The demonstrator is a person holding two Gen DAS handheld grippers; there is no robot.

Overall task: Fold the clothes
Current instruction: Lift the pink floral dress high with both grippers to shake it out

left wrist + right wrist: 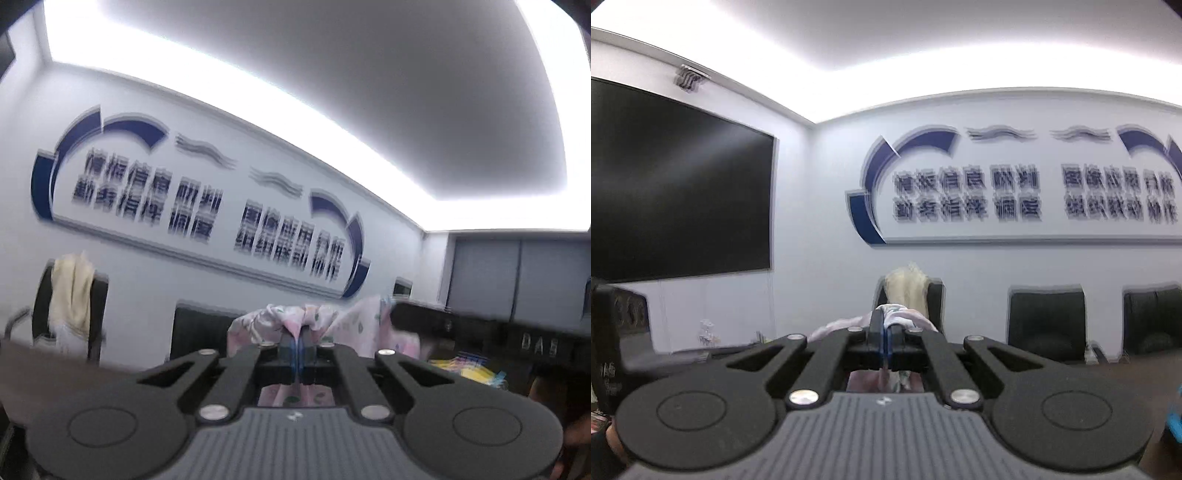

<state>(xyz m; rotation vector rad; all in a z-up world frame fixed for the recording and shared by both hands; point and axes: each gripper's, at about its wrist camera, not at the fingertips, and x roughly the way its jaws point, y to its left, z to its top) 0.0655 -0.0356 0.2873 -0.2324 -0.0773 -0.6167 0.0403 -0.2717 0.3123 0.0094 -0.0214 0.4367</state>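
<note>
Left wrist view. Item: left gripper (298,341), jaws closed to a sliver on a bunched fold of the pink patterned garment (325,317), which is raised off the table (55,369) and drapes away to the right toward another gripper body (424,317), which we judge to be the right one. Background: wall lettering (207,206), a chair (70,314) hung with a cream cloth (72,291). Risk, in our judgement: only a thin pinch is held; a sharp pull apart could slip the cloth free.

Right wrist view. Item: right gripper (886,341), jaws likewise nearly shut on a wad of the same garment (897,314), held aloft. Background: dark screen (679,184), chairs (1047,321). Risk: everything is blurred, so we judge the motion fast; the hanging part is hidden below the gripper and may land creased or uneven.
</note>
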